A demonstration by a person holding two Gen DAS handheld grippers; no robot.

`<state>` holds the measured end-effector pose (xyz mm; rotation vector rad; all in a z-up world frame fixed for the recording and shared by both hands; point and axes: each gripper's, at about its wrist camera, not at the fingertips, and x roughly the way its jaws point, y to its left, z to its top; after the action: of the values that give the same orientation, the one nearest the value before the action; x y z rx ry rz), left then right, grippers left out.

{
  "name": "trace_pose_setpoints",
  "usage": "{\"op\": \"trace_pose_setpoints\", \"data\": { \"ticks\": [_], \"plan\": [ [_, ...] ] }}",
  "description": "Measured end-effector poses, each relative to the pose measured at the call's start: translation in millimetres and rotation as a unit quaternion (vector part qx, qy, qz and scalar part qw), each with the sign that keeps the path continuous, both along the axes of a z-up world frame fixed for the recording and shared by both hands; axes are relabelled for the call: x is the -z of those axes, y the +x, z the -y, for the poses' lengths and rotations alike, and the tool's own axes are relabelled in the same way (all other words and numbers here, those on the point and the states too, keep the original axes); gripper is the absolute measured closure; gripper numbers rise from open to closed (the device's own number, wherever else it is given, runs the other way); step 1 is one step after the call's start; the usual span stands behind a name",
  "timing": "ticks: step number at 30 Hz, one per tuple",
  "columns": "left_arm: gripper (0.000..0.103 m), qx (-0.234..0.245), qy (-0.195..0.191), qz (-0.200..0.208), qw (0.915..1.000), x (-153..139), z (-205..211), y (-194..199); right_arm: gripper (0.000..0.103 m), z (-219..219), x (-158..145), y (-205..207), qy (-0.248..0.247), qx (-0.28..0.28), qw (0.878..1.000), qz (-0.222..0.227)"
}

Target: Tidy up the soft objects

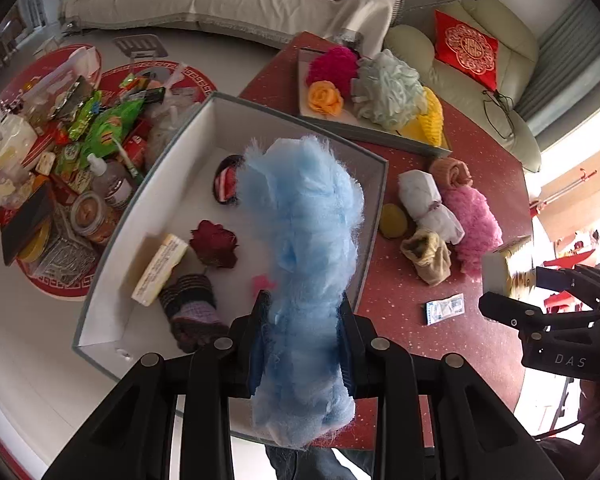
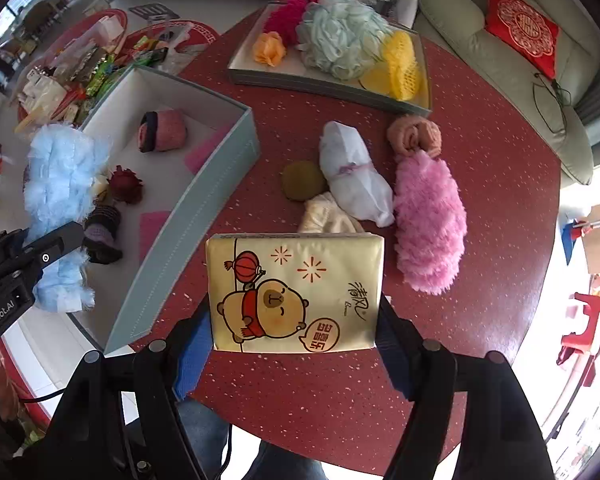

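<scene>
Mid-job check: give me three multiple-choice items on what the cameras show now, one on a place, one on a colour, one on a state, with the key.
1. Where does the dark red rose lie?
A. inside the white-lined box
B. on the shallow tray
C. on the bare red table

2. What colour is the fluffy bundle in the left hand-held gripper?
A. pink
B. light blue
C. yellow

3. What is the state of the right hand-held gripper?
A. open and empty
B. shut on the tissue pack
C. shut on a sock

Key: 1 A, the dark red rose rests on the floor of the white-lined box. 2 B, the left hand-held gripper clamps the light blue fluffy bundle. 3 B, the right hand-held gripper has a finger against each side of the tissue pack.
</scene>
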<state>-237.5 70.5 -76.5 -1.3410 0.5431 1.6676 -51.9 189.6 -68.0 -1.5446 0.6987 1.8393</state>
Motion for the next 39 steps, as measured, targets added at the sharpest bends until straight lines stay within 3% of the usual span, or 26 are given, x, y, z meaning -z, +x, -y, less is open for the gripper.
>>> {"op": "trace_pose_setpoints", "data": {
  "ticks": [14,27,39],
  "plan": [
    [0.072,-0.057,-0.035,-0.009,0.9977,18.1,34.7,-35.9,0.027,26.3,-7.7,-91.8,-0.003,-0.099,0.995,-0.019],
    [0.072,-0.052,-0.051,0.000,0.9973,35.9,34.1,-42.0,0.027,35.7,-4.3,-120.9,-0.007,-0.131,0.991,-0.007],
    [0.072,-0.025,-0.049,0.000,0.9985,34.4,26.5,-42.7,0.027,34.4,-3.7,-136.0,-0.010,-0.132,0.991,-0.006]
  ]
}}
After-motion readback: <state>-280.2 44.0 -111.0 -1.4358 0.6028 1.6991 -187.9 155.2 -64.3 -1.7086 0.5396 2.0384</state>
